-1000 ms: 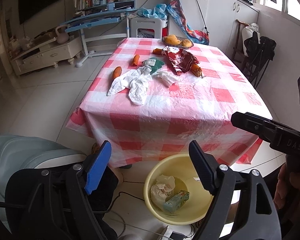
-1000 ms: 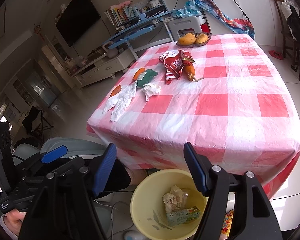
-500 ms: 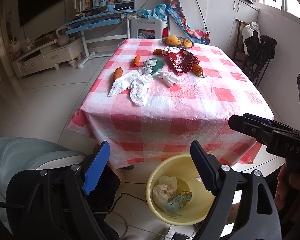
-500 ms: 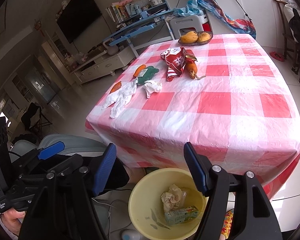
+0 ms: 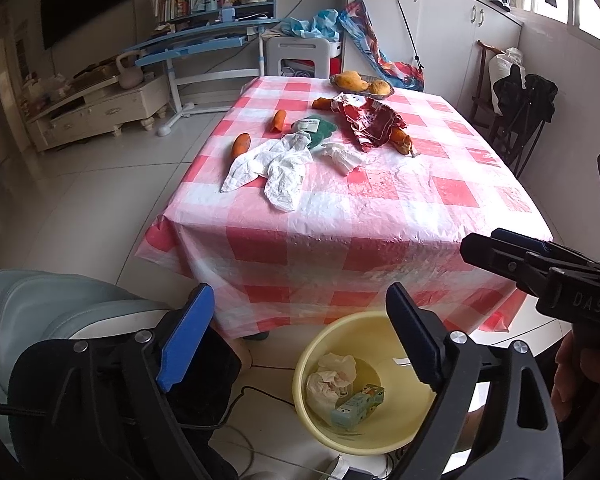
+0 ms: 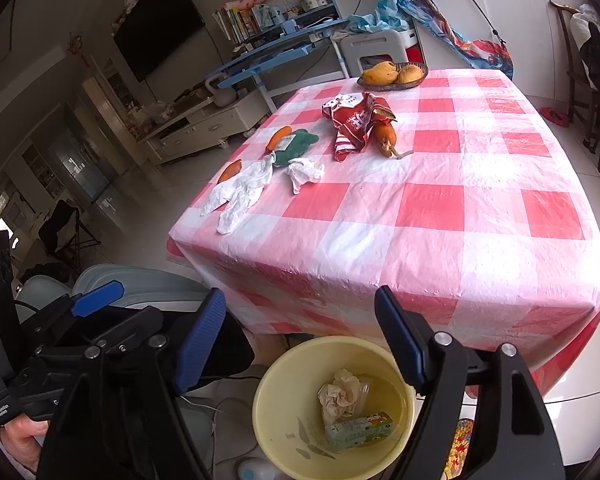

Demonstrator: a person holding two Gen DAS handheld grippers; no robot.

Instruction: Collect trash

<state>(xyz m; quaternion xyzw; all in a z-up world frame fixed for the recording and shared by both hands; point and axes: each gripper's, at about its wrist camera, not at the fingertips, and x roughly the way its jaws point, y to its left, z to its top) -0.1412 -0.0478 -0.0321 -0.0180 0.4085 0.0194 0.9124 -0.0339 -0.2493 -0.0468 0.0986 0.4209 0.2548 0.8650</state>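
Hovering over the yellow bin [image 5: 364, 384] on the floor at the near edge of the table [image 5: 340, 240], both tools are empty. The left gripper [image 5: 296, 344] and the right gripper [image 6: 300, 344] have just been opening their jaws, which now stand wide with nothing between them. The bin already holds a crumpled tissue [image 6: 342, 394] and a small carton [image 6: 358, 430].

The trash left to collect lies well apart from the grippers, toward the far left of the checked cloth: a white plastic bag [image 5: 272, 168], a small crumpled tissue [image 5: 340, 156] just beside it, a green wrapper [image 5: 314, 128] behind them, and a red foil bag [image 5: 366, 122] near the fruit bowl [image 5: 360, 82].

All of it looks very light and soft, likely to collapse under the pads. The white bag is probably slippery and floppy; pinching a bunched fold near its middle should carry the whole piece. The foil bag seems crinkly and stiffer, so a raised edge would suit. It partly covers a carrot [image 6: 386, 138], which may drag along.
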